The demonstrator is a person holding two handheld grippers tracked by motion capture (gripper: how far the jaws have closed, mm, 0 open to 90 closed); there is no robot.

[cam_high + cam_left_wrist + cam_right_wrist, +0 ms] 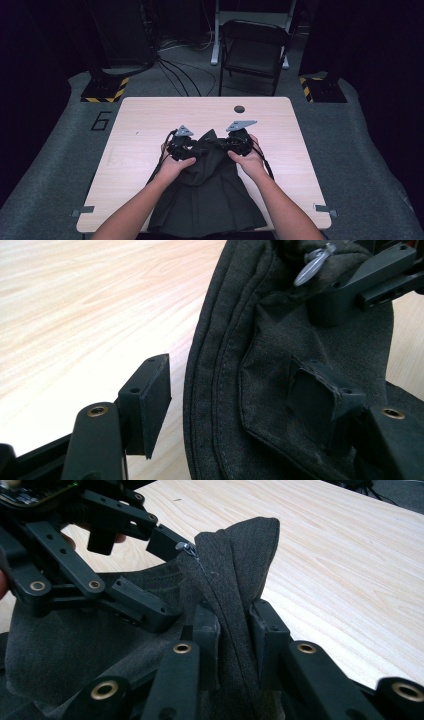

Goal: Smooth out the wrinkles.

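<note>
Right gripper view: right gripper [234, 630] pinches the dark skirt's [235, 560] raised fold at centre frame. Left gripper [240, 390] gapes wide, one pad resting on cloth above the worktop [75, 305].

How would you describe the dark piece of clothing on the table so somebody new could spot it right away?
On the pale wooden table, look at the near edge, between the person's forearms. The dark pleated garment lies there, fanning wide toward the person. Its narrow top is pinched upright in the right tongs, the only cloth on the table.
</note>
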